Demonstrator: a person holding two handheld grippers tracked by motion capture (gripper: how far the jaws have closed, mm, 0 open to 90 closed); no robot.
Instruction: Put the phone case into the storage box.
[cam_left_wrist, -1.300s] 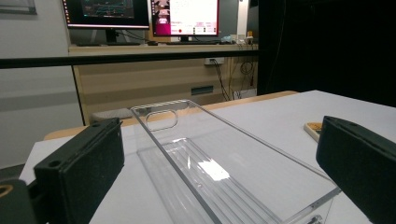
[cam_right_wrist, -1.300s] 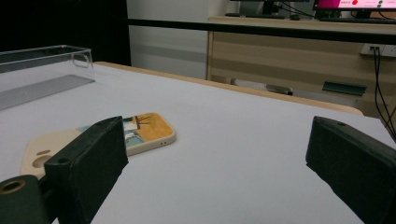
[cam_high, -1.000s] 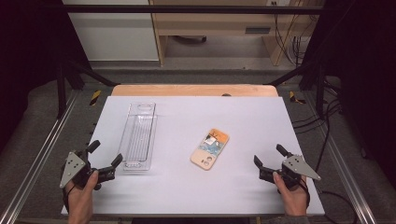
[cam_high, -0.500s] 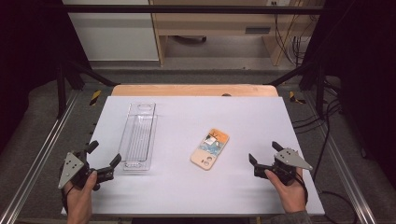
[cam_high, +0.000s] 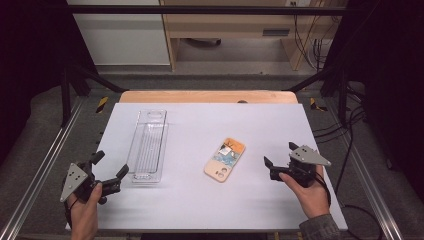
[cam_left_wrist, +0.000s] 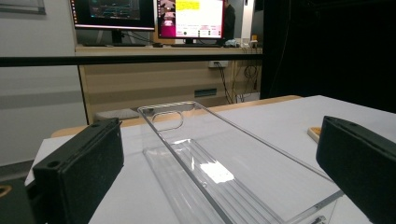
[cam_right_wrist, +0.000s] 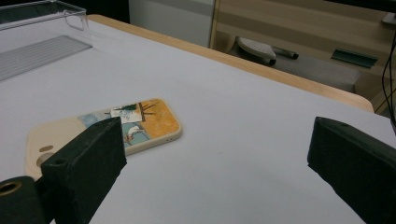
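A phone case (cam_high: 225, 159) with a cream and orange picture back lies flat on the white table (cam_high: 200, 200), right of centre. It also lies low and left ahead of the jaws in the right gripper view (cam_right_wrist: 107, 130). A long clear plastic tray (cam_high: 148, 145) sits left of centre, empty, and stretches away between the jaws in the left gripper view (cam_left_wrist: 205, 163). My left gripper (cam_high: 111, 168) stands open at the tray's near end. My right gripper (cam_high: 280, 159) is open, empty, a short way right of the phone case.
The table's wooden far edge (cam_high: 207, 96) borders a drop to the floor. Metal rails (cam_high: 45, 165) run along both sides. A desk with monitors (cam_left_wrist: 154, 18) stands beyond the table.
My right gripper has moved left and a little forward toward the phone case. The left gripper has barely shifted. Tray and case have stayed put.
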